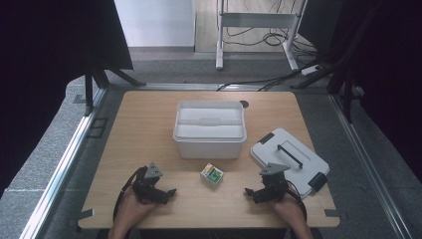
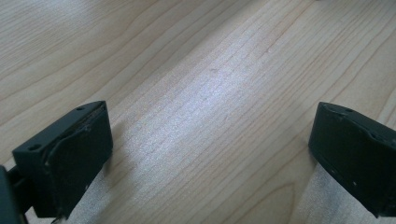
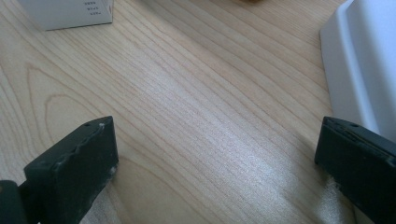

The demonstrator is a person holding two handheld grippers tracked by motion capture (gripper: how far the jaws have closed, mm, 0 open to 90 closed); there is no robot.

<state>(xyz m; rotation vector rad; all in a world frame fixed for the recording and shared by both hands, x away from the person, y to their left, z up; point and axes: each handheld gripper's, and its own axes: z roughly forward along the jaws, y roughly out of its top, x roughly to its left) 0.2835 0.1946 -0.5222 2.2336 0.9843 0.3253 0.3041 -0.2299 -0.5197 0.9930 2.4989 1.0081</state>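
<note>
Woodgrain of a pale table (image 1: 149, 129) is seen in all three views, with long parallel lines and a soft sheen under the light. The tabletop has rounded corners and is framed by grey carpeted floor (image 1: 54, 144) and metal rails (image 1: 64, 164) on both sides. Black curtains (image 1: 45, 50) are hung at left and right, and a white frame stand (image 1: 256, 22) with loose cables (image 1: 268, 79) is placed beyond the far edge.

A white open bin (image 1: 210, 128) is set near the table's middle. Its white lid (image 1: 289, 158), fitted with a dark handle and dark latches, is laid flat to the right of it. A small white and green box (image 1: 212, 175) is stood just in front of the bin, between the two grippers and apart from both.

The left gripper (image 1: 166, 193) is held low over the near left part of the table, its jaws spread wide with only bare wood between them. The right gripper (image 1: 251, 193) is held likewise at the near right, jaws parted and empty, close beside the lid's near edge (image 3: 359, 65). A corner of the small box (image 3: 70, 13) is caught at the top left of the right gripper view.
</note>
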